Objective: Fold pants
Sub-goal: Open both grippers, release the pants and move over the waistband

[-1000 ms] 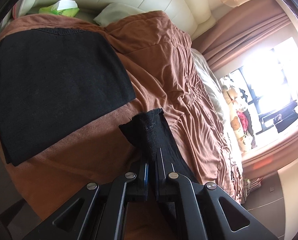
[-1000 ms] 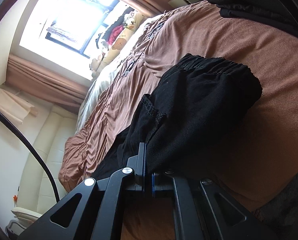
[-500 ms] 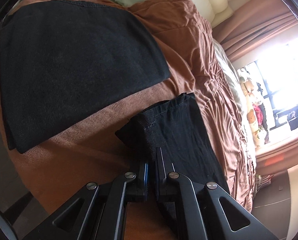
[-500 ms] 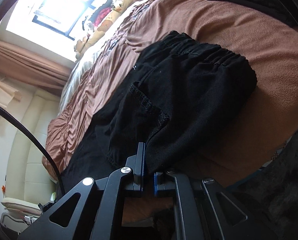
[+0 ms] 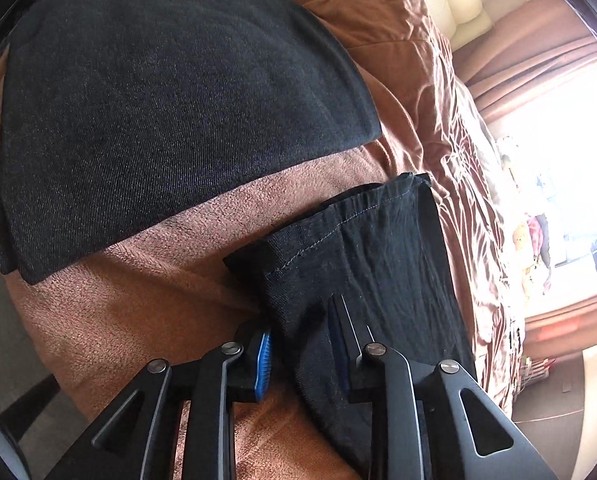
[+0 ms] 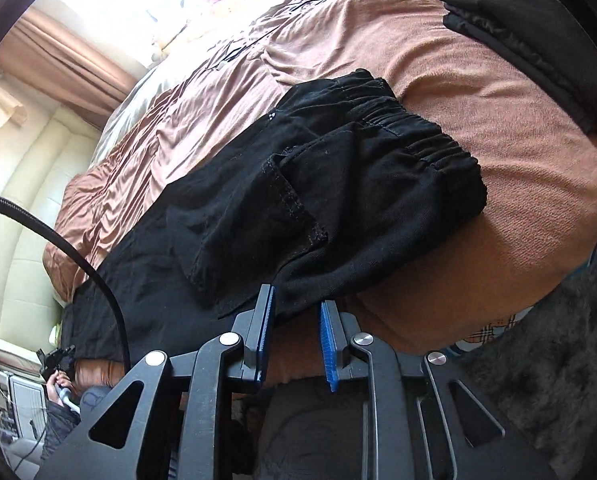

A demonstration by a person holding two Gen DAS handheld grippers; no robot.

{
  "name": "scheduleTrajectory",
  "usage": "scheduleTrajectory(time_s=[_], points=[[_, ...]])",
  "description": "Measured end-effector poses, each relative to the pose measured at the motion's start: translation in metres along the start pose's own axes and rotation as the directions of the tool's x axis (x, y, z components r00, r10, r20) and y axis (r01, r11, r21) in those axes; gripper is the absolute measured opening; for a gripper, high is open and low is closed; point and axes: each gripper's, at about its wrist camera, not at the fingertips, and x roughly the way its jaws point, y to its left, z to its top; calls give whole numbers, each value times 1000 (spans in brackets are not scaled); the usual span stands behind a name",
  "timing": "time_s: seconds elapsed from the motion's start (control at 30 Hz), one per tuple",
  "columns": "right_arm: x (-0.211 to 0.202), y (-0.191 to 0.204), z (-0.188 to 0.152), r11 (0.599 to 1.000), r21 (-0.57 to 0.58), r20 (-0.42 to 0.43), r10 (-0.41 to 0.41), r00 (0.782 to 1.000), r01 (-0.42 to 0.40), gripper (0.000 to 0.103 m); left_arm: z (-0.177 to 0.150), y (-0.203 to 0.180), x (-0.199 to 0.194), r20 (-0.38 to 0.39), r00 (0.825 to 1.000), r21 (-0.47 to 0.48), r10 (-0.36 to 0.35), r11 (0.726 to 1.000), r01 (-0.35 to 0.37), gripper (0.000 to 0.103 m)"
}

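Black pants lie on a brown bed cover. In the left wrist view the hemmed leg end [image 5: 362, 252] rests on the cover, and my left gripper [image 5: 300, 344] is open with the cloth lying loose between its jaws. In the right wrist view the waist end [image 6: 338, 184] with its elastic band lies flat near the bed's edge. My right gripper [image 6: 296, 332] is open, its blue pads [image 6: 327, 340] apart, with the pants' edge just ahead of them.
A folded dark garment [image 5: 170, 112] lies on the bed left of the leg end. Another folded black garment [image 6: 538, 52] lies at the far right. The brown cover [image 6: 438, 52] is rumpled toward the window. A black cable [image 6: 78, 248] crosses the left.
Both grippers have opened and let go of the pants. The pants have come down to lie on the bed. Both grippers have moved lower and closer to the cover.
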Motion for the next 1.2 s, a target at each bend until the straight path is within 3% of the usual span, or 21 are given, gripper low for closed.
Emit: scheduleTrajectory(time_s=[0.07, 0.13, 0.33, 0.67, 0.8, 0.9, 1.13, 1.2], points=[[-14, -4, -3, 1000, -9, 23, -5, 1000, 5, 43, -1, -1, 1, 1, 1000, 6, 5, 1000, -5, 31], [-27, -6, -3, 1000, -17, 63, -23, 998, 24, 55, -3, -2, 1, 5, 1000, 5, -3, 1000, 3, 39], [-25, -20, 19, 995, -13, 108, -95, 990, 97, 55, -7, -14, 4, 18, 1000, 29, 13, 999, -13, 50], [35, -18, 69, 965, -71, 57, -248, 967, 252, 56, -17, -17, 8, -1, 1000, 37, 5, 999, -5, 51], [60, -6, 92, 960, -123, 33, -248, 968, 250, 58, -17, -16, 8, -2, 1000, 38, 2, 999, -2, 52], [76, 8, 104, 944, -186, 24, -273, 962, 273, 66, -18, -17, 9, -1, 1000, 45, 6, 999, -6, 53], [117, 16, 134, 899, -269, 2, -358, 934, 345, 70, -18, -18, 12, 4, 1000, 37, 12, 999, -13, 55], [126, 14, 140, 874, -281, 20, -408, 913, 397, 71, -18, -19, 12, 3, 1000, 38, 10, 999, -11, 56]])
